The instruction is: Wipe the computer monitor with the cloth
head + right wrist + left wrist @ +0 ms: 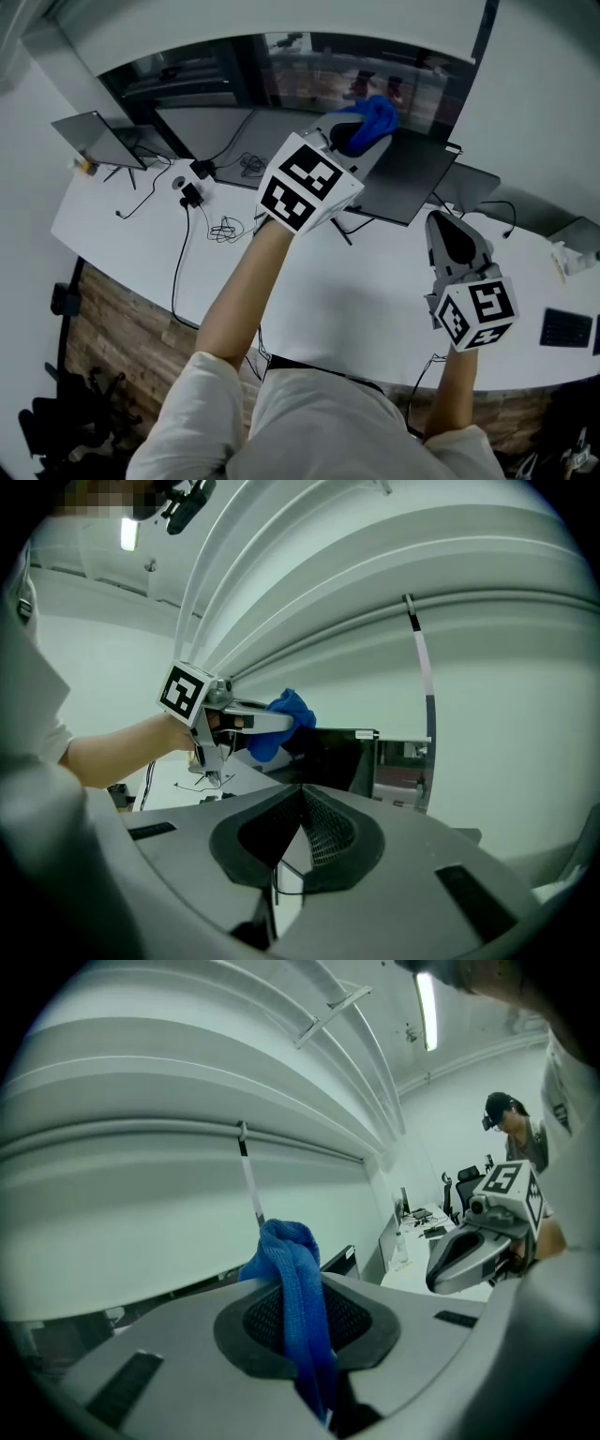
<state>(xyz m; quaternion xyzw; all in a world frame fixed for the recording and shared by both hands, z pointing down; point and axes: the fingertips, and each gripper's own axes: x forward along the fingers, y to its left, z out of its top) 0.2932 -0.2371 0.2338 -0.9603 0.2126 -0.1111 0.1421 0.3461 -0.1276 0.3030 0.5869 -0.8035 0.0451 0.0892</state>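
Note:
A blue cloth (375, 117) is bunched at the tip of my left gripper (361, 133), which is shut on it and held up against the top of the dark monitor (412, 173). In the left gripper view the cloth (298, 1288) hangs squeezed between the jaws. My right gripper (450, 223) hovers over the white desk (328, 300), to the right of the monitor and below it, with its jaws shut and nothing in them. In the right gripper view the left gripper (239, 719) presses the cloth (286, 714) on the monitor's (333, 757) upper left corner.
A thin screen on a stand (98, 139) sits at the far left of the desk. Cables (225, 227) and a small adapter (192, 192) lie between it and the monitor. A dark keyboard (565, 328) lies at the right edge. Another person (511, 1119) stands far off.

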